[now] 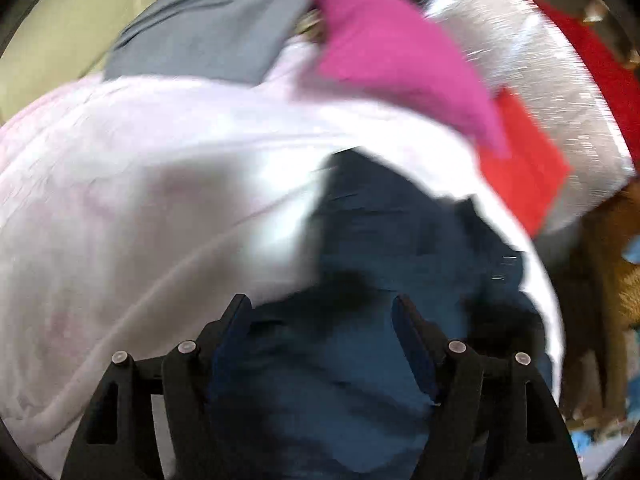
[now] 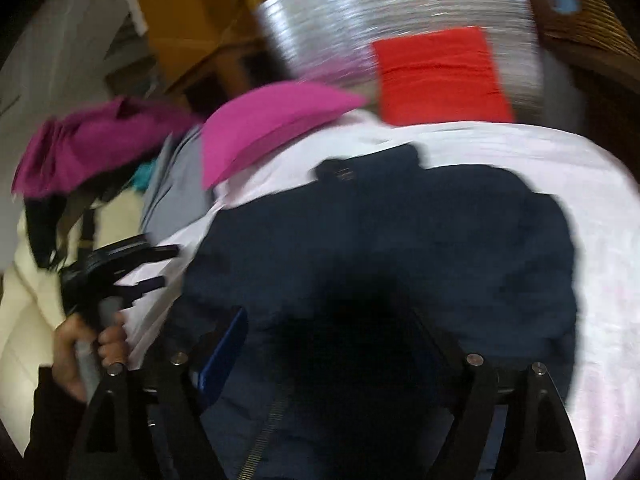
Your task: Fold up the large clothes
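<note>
One navy garment (image 2: pixel 400 240) lies crumpled, its long axis unclear.

Matt navy cloth garment (image 1: pixel 360 248) on a pale pink soft sheet (image 1: pixel 140 184); glossy silvery foil surface (image 1: pixel 520 64) behind.

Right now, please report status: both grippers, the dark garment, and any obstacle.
Left gripper open, right gripper open, nothing held. Dark navy garment bunched on pale pink sheet. Magenta folded cloth beside it.
</note>
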